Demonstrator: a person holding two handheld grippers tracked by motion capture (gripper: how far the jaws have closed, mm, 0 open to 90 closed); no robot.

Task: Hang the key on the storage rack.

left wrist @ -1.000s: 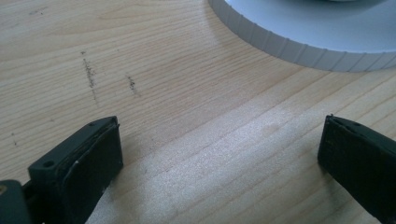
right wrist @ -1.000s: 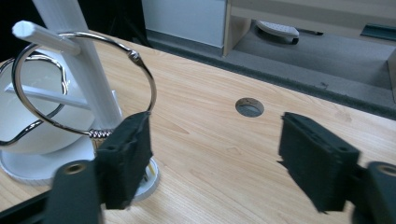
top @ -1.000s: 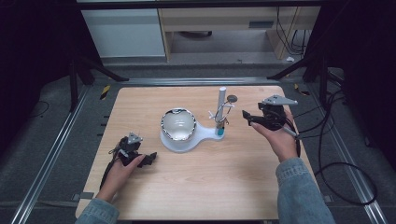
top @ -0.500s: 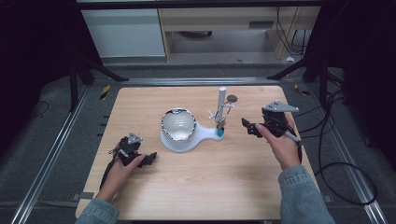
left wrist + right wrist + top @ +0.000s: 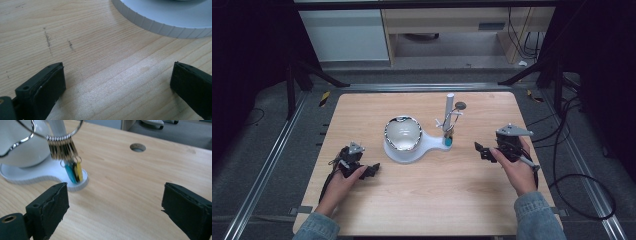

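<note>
On the wooden table [image 5: 427,200] the left gripper [image 5: 371,171] rests low near the front-left, its jaws spread wide with only bare wood between them, just short of the ribbed edge of the white stand [image 5: 412,150]. The right gripper [image 5: 480,149] hangs at the right, jaws likewise far apart and holding nothing, aimed toward the stand's post [image 5: 449,111], where small coloured tags [image 5: 73,171] dangle from a metal ring [image 5: 58,136]

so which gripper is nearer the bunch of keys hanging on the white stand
Right. The right gripper sits just to the right of the keys, jaws open toward them. The left gripper rests on the table across the stand's round base, farther off.
</note>
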